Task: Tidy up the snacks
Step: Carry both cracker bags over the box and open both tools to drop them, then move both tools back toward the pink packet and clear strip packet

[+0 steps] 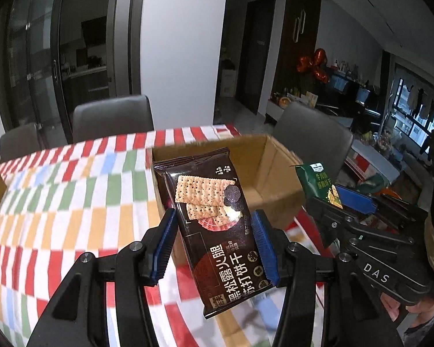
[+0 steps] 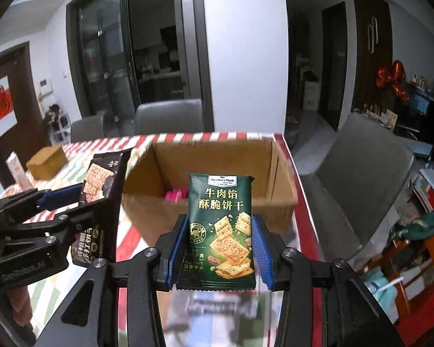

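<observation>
- We hold a dark brown cracker packet (image 1: 217,225) in our left gripper (image 1: 214,245), its blue pads (image 1: 165,245) clamped on the packet's two long edges; the packet stands tilted, its top leaning toward 11 o'clock.
- Our right gripper (image 2: 218,248) is clenched on a green cracker packet (image 2: 221,228), which stands upright between the blue pads, printed face toward the camera.
- Both packets are held up off the table (image 1: 58,202), which wears a checked cloth of red, green, orange and blue.
- An open cardboard box (image 2: 217,159) sits on the table at 12 o'clock from the right gripper, near the table's far right corner; in the left wrist view it lies behind the brown packet, toward 1 o'clock.
- Something pink (image 2: 175,195) lies inside the box, partly hidden behind the green packet; we cannot tell what it is.
- A smaller closed cardboard box (image 2: 47,162) rests on the cloth at 10 o'clock in the right wrist view, well apart from the open box.
- Grey chairs (image 1: 112,118) stand beyond the far edge.
</observation>
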A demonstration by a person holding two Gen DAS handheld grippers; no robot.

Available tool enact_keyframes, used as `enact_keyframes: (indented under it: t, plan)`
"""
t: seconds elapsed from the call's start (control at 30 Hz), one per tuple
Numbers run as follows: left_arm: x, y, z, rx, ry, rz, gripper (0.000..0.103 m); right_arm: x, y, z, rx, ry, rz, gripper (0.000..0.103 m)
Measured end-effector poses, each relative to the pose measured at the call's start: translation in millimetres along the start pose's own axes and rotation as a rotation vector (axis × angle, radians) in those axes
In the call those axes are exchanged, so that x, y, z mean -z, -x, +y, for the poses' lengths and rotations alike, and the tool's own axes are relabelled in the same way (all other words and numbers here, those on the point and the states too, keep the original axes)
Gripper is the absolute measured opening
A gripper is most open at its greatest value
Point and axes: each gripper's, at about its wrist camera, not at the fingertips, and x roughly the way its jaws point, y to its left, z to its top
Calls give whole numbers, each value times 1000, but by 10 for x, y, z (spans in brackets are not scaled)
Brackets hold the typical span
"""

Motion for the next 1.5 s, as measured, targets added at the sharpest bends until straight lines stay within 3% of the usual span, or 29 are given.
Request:
enact_keyframes:
  t: [0.1,0.13,0.17,0.27,0.53,0.6,0.67,0.7,0.77,0.87,1.17,1.5]
  plan:
    - [-178,-90,54,-6,-1,-14,51,-193,-87,-41,-6,-2,-26,44]
    - [-233,-124,82,-15,-1,-21,27,-242,-116,-41,-7,0,-31,44]
    - [-291,-166,100,-31,-7,-20,10,-296,-155,-50,-7,2,-35,44]
    - [-438,-337,184,11,20,15,11,-411,-264,-56,-7,14,-41,44]
    - [-556,-747,250,5,46,63,11,-588,-659,-92,-14,37,-11,44]
    - [-565,-759,275,-8,44,59,17,-600,-671,-112,-12,41,-11,44]
    - [-561,-761,281,-35,32,62,48,-620,-692,-124,8,40,-11,46]
    - [-553,-746,292,-53,25,58,52,-622,-703,-120,15,39,-9,48]
    - [-541,-707,288,-84,10,44,55,-638,-704,-124,36,43,-8,67]
    - [-511,-632,286,-111,-6,32,65,-596,-617,-128,68,53,-30,67]
    - [-283,-303,78,-89,-105,-17,69,-331,-337,-146,62,49,-25,67]
    - [9,-187,-208,9,-187,-1,69,77,-57,-259,71,21,26,67]
